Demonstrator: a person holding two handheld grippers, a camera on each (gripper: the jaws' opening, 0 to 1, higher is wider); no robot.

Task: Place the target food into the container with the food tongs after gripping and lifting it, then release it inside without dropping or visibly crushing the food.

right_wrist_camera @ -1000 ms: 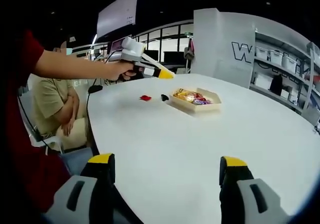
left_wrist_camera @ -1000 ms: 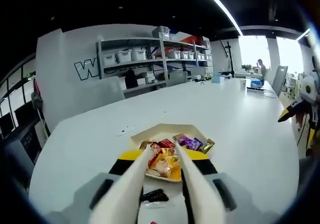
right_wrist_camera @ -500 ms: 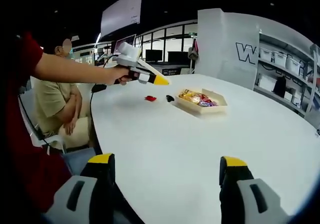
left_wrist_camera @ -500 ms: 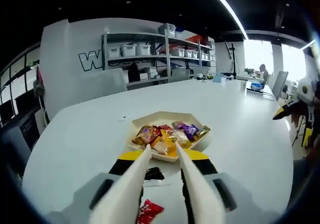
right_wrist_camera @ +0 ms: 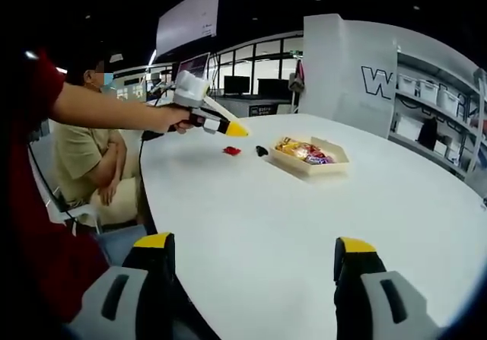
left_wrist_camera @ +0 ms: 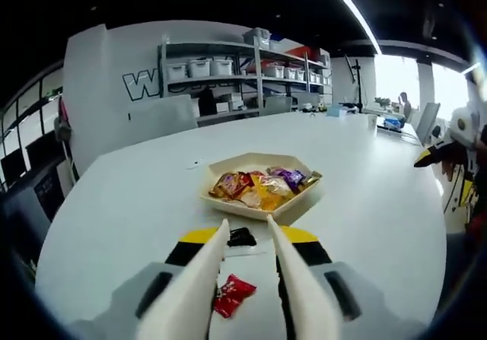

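Big white table (left_wrist_camera: 365, 203) first, everything sits on it. Ahead of the left gripper (left_wrist_camera: 247, 237), past its tips, is the cardboard tray (left_wrist_camera: 228, 197) w/ a heap of wrapped snacks (left_wrist_camera: 262, 186) already inside. The tongs (left_wrist_camera: 202, 279) ride in that gripper, two pale arms running fwd w/ a narrow gap, nothing pinched between them afaict. Just beyond the tips lies a small black packet (left_wrist_camera: 242, 237), touching the table, between tool and tray. Closer in, down between the tong arms, a red wrapped candy (left_wrist_camera: 232, 294) lies flat on the table. From the right gripper view you can see the same red candy (right_wrist_camera: 231, 150) and black packet (right_wrist_camera: 262, 151) beside the tray (right_wrist_camera: 312, 161), w/ the left gripper (right_wrist_camera: 236, 130) held above and short of them.

Right gripper (right_wrist_camera: 255, 268) sits low near the table edge, jaws spread wide, holding nothing.

My read: this is the pick-up step, not started yet. Which loose piece is the target, can't tell. Next move prob needs the tongs lowered straddling one piece, then a gentle squeeze.
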